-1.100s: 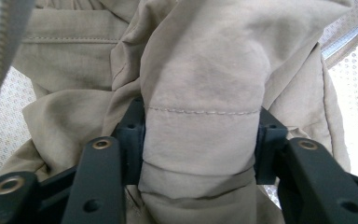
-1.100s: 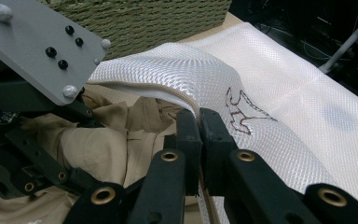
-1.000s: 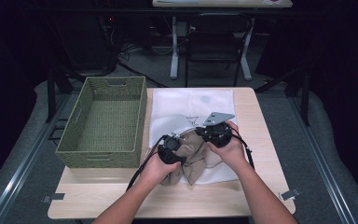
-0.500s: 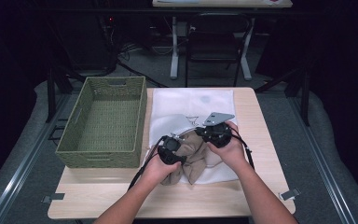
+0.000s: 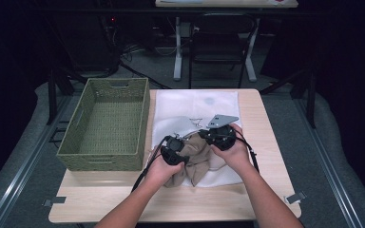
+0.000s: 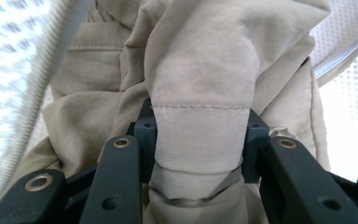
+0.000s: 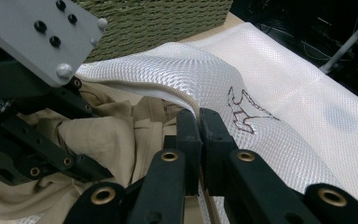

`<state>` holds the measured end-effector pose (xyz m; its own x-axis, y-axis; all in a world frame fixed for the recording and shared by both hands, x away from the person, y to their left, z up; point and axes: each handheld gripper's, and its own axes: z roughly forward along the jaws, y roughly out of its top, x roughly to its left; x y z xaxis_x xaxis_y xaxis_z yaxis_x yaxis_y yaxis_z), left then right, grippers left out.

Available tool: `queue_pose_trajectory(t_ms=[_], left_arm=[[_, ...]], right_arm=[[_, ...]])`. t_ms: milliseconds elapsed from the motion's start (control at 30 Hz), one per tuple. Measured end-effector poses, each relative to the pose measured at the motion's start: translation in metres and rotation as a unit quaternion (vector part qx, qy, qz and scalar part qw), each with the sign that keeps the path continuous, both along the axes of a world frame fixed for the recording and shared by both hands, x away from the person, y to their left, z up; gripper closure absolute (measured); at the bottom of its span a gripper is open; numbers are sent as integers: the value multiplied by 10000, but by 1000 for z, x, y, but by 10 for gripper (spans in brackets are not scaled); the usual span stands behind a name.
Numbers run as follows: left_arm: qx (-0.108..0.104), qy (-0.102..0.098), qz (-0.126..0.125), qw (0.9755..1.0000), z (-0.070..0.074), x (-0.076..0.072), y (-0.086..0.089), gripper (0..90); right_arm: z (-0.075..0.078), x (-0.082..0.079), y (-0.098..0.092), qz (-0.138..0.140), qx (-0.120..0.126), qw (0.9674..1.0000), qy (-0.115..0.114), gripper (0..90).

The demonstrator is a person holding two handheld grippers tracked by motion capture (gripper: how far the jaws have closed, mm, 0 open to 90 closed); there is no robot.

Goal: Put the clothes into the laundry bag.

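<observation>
A tan garment (image 5: 197, 160) lies bunched at the mouth of a white mesh bag (image 5: 197, 102) on the table. My left gripper (image 5: 176, 148) is shut on a stitched fold of the garment (image 6: 200, 70). Its jaws have just been closing, and the pads squeeze the cloth from both sides around my left gripper's (image 6: 199, 123) tips. My right gripper (image 5: 214, 136) is shut on the bag's lifted edge. In the right gripper view, my right gripper (image 7: 199, 119) pinches the zipper edge of the mesh bag (image 7: 270, 79), which arches up over the tan garment (image 7: 98, 140).
A green woven basket (image 5: 107, 123) stands at the table's left, close beside the bag. The bag carries a small dark embroidered mark (image 7: 242, 109). Bare wood table (image 5: 171, 202) runs along the front edge. A chair and desk legs stand beyond the far edge.
</observation>
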<state>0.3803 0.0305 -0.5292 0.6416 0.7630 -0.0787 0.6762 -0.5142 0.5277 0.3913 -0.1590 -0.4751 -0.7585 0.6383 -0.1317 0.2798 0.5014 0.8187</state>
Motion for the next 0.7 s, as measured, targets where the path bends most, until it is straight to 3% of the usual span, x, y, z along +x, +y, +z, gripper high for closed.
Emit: queue_pose_trajectory(t_ms=[367,700], left_arm=[[53,-41,83,9999,9,4,-6,623],[-36,2,223,9997,16,13,-12,623]], right_arm=[[1,-1,1,18,-7,10000,-32,876],[2,-2,2,29,-3,10000,-49,876]])
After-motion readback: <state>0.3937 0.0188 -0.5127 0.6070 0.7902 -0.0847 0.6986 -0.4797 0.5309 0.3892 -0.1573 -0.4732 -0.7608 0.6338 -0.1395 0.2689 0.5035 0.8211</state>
